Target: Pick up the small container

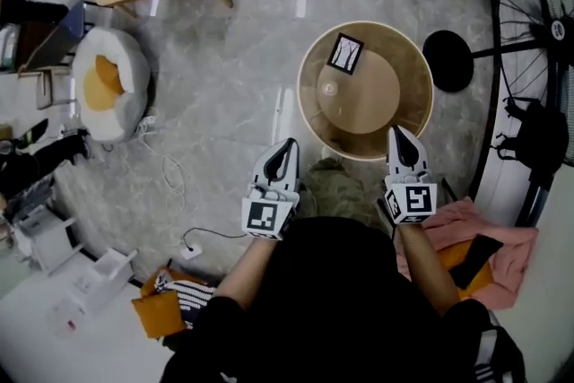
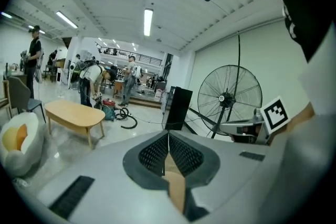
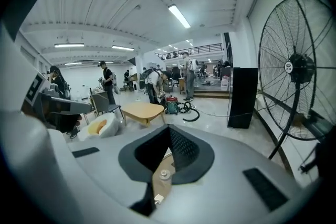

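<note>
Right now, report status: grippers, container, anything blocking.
Left gripper shut, empty. Right gripper shut, empty. Container on table, untouched. Card beyond it, not in the way.

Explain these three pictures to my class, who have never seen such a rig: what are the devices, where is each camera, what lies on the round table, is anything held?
No robot here: a person holds a left gripper and a right gripper, each with two fingers. The head view looks down from the person's head; the other two cameras ride on the grippers. On the round table are a small container and a marker card. Both pairs of fingers are together, holding nothing.
</note>
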Motion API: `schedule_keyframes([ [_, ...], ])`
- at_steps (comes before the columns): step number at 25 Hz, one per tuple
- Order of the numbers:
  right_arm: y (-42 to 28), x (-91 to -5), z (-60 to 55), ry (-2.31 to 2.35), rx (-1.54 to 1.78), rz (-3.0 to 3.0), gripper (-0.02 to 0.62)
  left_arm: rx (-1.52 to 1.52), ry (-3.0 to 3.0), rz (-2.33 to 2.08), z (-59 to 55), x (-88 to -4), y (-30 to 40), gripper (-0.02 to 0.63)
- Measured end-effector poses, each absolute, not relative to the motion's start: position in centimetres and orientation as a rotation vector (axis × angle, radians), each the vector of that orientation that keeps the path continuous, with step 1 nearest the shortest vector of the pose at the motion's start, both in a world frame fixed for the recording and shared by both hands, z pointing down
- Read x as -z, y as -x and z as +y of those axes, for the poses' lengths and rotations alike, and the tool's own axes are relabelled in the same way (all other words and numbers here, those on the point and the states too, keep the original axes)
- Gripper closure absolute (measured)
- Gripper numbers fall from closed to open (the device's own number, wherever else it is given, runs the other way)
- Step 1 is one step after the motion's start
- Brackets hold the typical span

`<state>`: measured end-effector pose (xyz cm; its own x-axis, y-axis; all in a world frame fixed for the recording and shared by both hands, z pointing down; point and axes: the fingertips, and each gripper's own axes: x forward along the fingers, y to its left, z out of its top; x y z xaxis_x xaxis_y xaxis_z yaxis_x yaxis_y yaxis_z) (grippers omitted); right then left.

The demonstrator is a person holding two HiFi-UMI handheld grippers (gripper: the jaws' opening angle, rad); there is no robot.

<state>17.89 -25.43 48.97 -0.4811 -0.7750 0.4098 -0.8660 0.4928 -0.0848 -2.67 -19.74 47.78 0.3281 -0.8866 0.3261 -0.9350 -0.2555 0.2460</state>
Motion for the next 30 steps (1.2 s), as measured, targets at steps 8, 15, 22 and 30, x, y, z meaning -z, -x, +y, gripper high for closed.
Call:
schedule_keyframes([
  [8,-16.5,-59.7,-28.6,-1.418,-0.533,-2.344,0.575,-0.336,-2.169,-1.481,-23.5,-63.6,2.8,0.584],
  [15,-14.4,-67.9,-29.0,-1.375,-0.629,-2.293,0.575,-0.384,-2.207,-1.431,-28.8,-74.8,1.7,0.584],
  [22,-14.8,-74.1,-30.0,-1.389,-0.67,-2.278,0.575,-0.462,-2.26,-1.377,-31.3,-83.2,-0.5,0.583],
  [30,-15.0,-78.5,-29.6,-1.377,-0.725,-2.269,0.575,-0.519,-2.292,-1.29,-31.8,-89.5,-2.0,0.583],
])
